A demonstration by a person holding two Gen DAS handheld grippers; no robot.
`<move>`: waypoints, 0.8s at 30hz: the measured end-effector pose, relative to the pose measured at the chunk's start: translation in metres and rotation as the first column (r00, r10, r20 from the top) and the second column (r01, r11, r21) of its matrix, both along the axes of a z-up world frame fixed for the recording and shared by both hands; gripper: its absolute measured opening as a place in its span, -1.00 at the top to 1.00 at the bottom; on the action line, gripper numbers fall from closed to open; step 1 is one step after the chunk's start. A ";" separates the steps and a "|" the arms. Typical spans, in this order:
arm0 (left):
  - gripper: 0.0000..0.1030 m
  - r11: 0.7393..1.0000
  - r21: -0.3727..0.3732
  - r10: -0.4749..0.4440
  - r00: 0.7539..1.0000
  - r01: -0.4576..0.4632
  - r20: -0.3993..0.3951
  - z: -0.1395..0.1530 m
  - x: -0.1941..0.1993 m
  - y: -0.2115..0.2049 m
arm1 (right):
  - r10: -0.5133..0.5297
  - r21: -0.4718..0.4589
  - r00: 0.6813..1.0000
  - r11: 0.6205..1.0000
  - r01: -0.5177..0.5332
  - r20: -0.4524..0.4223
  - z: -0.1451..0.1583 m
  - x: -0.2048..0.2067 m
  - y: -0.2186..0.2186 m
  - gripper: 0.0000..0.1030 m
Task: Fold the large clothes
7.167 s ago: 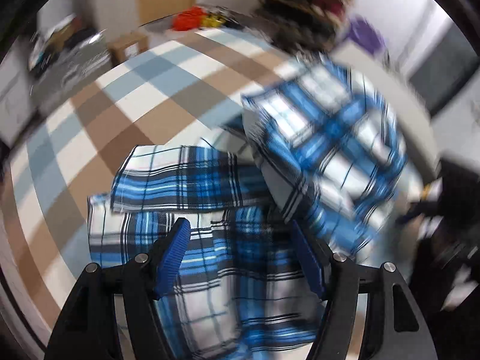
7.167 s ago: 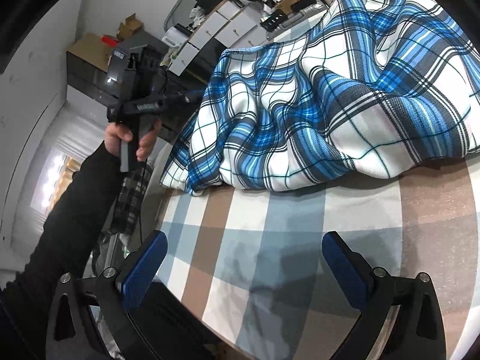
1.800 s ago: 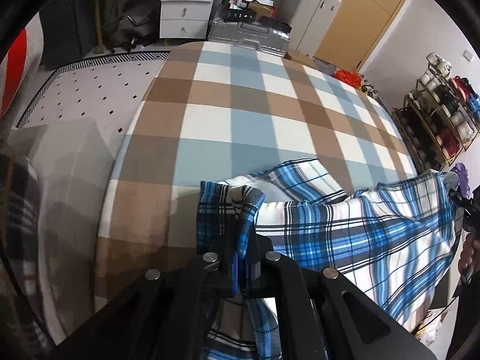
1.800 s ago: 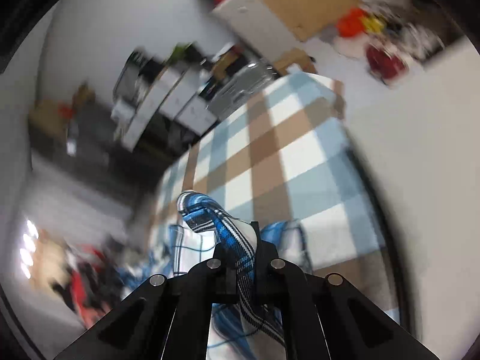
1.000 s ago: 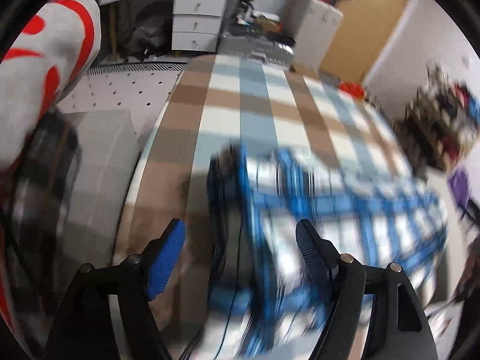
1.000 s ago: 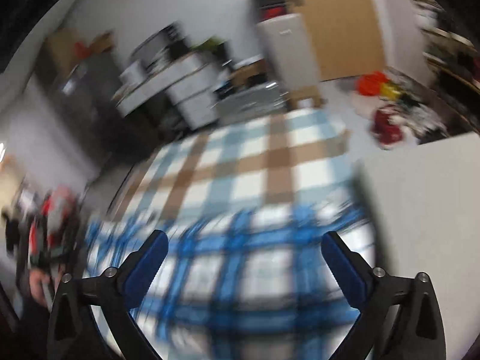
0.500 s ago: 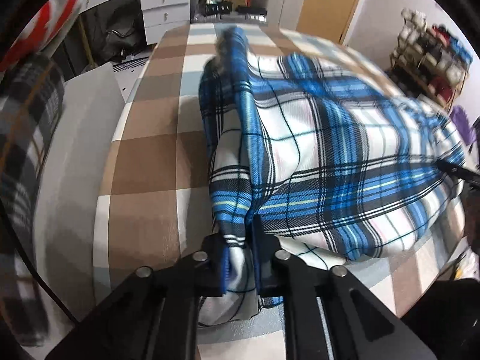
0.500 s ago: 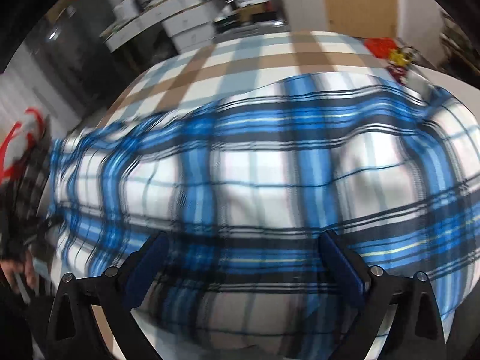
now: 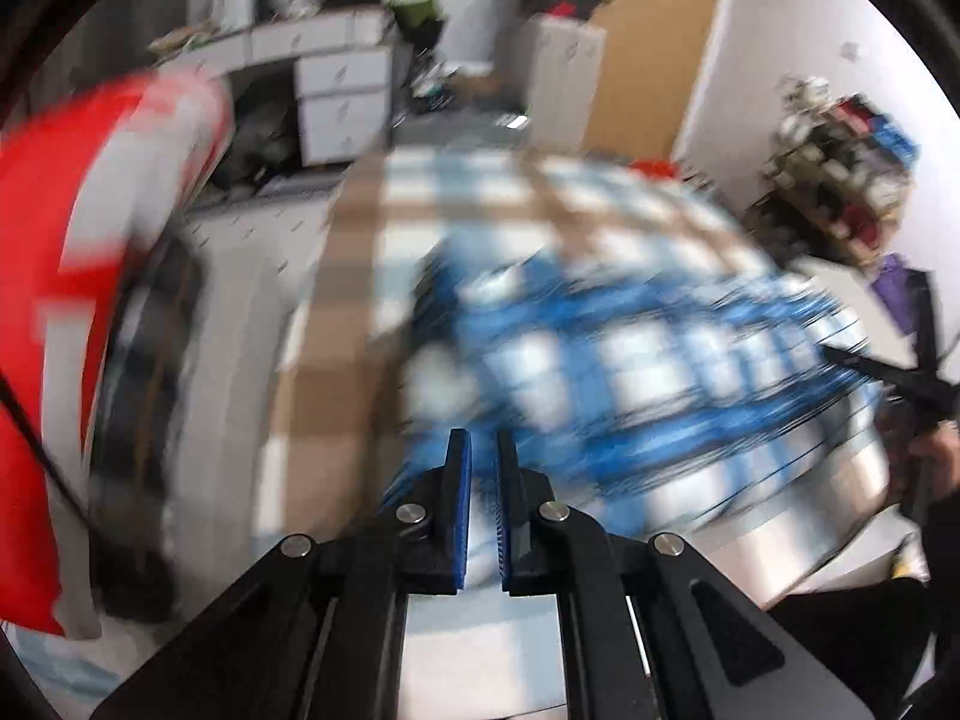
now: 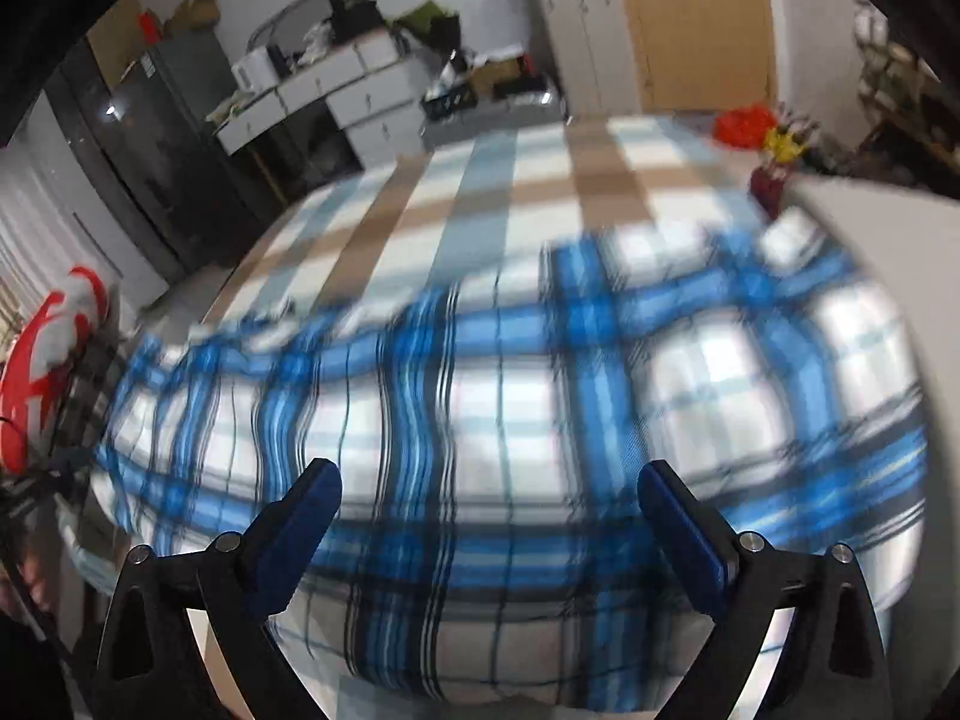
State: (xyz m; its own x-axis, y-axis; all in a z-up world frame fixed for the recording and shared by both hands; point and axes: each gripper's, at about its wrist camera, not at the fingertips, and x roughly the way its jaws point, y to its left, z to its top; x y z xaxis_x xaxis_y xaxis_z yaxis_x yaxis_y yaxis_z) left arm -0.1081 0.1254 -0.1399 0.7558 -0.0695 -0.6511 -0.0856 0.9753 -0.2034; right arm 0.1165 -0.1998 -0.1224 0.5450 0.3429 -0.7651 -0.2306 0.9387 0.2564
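Surface: a bed (image 10: 510, 192) covered by a sheet checked in brown, pale blue and white.
On it: a blue, white and black plaid garment (image 10: 510, 420), spread across the near part of the bed.
Bare sheet: shows beyond the plaid garment, toward the white drawers (image 10: 360, 102).
Left wrist view: blurred; same garment (image 9: 630, 372) on the same bed (image 9: 360, 228).

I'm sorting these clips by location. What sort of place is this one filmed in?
Probably a lived-in room at home, a bedroom or storage room. A blue plaid garment lies on a checked cloth surface, with white drawer units, a white cabinet and a cluttered rack along the walls.
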 end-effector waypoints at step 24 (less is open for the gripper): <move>-0.36 0.989 -0.098 -0.122 0.980 0.107 -0.158 -0.070 0.105 -0.049 | 0.148 -0.148 0.959 0.971 -0.187 -0.241 -0.021 0.052 0.048 -1.00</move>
State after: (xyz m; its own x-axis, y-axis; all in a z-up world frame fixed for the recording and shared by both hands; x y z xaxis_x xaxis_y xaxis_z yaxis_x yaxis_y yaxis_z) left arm -0.0035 0.0766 -0.2094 0.6238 -0.2125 -0.7522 -0.0136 0.9592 -0.2823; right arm 0.1683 -0.1518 -0.1433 0.2960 0.2708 -0.9160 -0.3420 0.9254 0.1631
